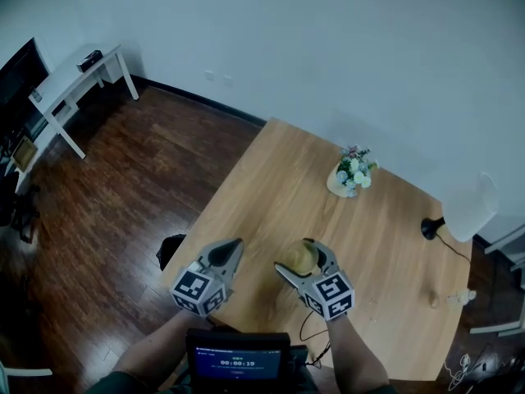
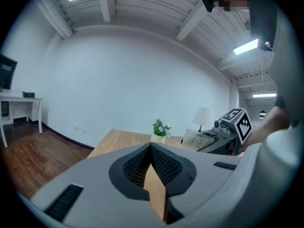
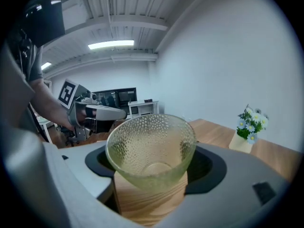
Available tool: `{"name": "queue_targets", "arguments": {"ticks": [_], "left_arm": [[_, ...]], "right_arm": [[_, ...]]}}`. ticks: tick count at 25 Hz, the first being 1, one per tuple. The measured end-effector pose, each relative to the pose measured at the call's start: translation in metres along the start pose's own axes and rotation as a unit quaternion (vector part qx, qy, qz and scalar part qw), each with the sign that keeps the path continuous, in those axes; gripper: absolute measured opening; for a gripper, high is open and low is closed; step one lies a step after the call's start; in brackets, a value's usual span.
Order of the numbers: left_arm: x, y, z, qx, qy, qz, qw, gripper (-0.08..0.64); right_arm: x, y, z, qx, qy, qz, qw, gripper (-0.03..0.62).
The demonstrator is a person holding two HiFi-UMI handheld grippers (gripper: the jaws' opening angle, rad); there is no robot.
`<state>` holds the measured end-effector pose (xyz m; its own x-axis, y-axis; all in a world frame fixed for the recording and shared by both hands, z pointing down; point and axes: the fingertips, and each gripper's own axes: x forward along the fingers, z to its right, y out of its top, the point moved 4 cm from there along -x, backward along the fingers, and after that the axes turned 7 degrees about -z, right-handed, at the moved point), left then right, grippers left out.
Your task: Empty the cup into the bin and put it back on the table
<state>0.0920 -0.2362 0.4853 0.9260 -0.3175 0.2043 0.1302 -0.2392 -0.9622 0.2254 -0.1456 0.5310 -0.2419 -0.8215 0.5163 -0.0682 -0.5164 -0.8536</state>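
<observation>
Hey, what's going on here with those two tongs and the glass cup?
A person holds a pair of tongs in each hand over the near end of a wooden table. The right tongs are clamped on a dimpled glass cup, which is upright with nothing visible inside. The left tongs are shut and empty beside it. A small pot of flowers and a lamp stand farther along the table.

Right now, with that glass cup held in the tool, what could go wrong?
1. The cup is tapered glass, gripped only at its sides by the right tool; it might slip and fall onto the table.
2. The left tool is close beside it and could knock it.
</observation>
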Motion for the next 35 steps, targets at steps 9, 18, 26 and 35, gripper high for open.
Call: {"name": "queue_targets", "arguments": {"ticks": [9,18,26,35], "left_arm": [[-0.027,0.052,0.014,0.011,-0.028,0.076,0.9967,-0.008],[-0.05,0.077,0.022,0.03,-0.011,0.093,0.9951,-0.008],[-0.07,0.09,0.031,0.035,0.013,0.109,0.9934,-0.008],[-0.091,0.097,0.041,0.038,0.058,0.124,0.9898,-0.008]], "right_arm": [[-0.038,0.054,-0.014,0.007,0.029,0.033,0.999,0.403],[-0.062,0.086,-0.03,-0.011,0.036,0.042,0.998,0.403],[-0.073,0.103,-0.038,-0.034,0.05,0.049,0.997,0.403],[-0.078,0.111,-0.048,-0.071,0.082,0.041,0.993,0.403]]}}
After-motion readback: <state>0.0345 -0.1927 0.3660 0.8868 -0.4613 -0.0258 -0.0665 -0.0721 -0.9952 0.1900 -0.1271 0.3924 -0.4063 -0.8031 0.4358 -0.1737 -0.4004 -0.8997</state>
